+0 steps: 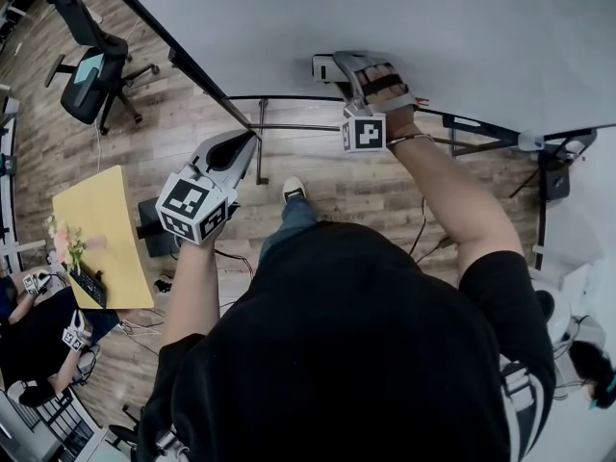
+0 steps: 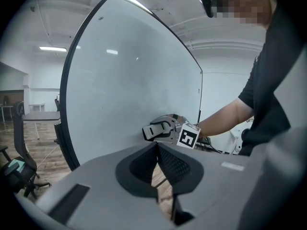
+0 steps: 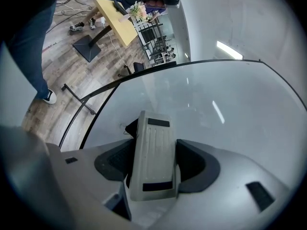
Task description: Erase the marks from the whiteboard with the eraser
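The whiteboard [image 1: 404, 27] stands upright and fills the top of the head view. Its surface looks pale, with only faint smudges [image 2: 144, 97] in the left gripper view. My right gripper [image 1: 348, 68] is shut on the grey eraser [image 1: 323, 67] and presses it flat against the board near its lower left edge. In the right gripper view the eraser [image 3: 152, 157] sits lengthwise between the jaws, a dark felt edge showing at its left. My left gripper [image 1: 252, 140] hangs shut and empty just below the board's black frame, left of the right one. Its pads [image 2: 168, 162] meet.
The board's black stand legs [image 1: 279, 123] run over the wooden floor beneath it. An office chair [image 1: 91, 65] stands at the far left. A yellow table [image 1: 101, 234] with flowers [image 1: 67, 243] lies lower left, and another person [image 1: 38, 335] sits beside it. My own shoe [image 1: 294, 191] is below the board.
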Tool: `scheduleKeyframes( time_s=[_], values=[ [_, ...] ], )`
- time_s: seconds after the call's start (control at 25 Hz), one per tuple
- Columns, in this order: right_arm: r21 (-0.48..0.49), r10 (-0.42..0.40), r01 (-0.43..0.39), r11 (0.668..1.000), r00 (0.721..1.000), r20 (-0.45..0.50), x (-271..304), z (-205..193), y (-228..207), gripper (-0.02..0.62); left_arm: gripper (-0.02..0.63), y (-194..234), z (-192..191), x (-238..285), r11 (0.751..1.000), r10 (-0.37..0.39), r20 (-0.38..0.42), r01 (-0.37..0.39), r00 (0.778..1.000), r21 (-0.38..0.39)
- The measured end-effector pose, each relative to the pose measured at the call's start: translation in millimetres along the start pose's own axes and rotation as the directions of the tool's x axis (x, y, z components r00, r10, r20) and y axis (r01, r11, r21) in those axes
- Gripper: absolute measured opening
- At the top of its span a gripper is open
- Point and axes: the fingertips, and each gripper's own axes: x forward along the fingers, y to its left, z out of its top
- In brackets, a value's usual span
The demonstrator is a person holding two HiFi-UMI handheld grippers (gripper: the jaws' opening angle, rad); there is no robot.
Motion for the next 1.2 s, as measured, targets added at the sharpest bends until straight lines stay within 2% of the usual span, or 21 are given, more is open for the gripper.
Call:
scheduleKeyframes(
  time_s=[0.6,1.2],
  values=[
    [0.056,0.006,0.000,0.998,0.994,-0.112,-33.8,-74.4,1.1,0.261,0.011,-18.0,3.3,11.8,1.000,-0.020,-0.005,0.020,1.000,0.005],
    [0.101,0.016,-0.001,0.995,0.989,-0.149,-41.5,-84.3,2.6,0.262,0.011,-25.3,5.4,9.8,0.999,-0.036,-0.004,0.036,0.999,0.022]
  ],
)
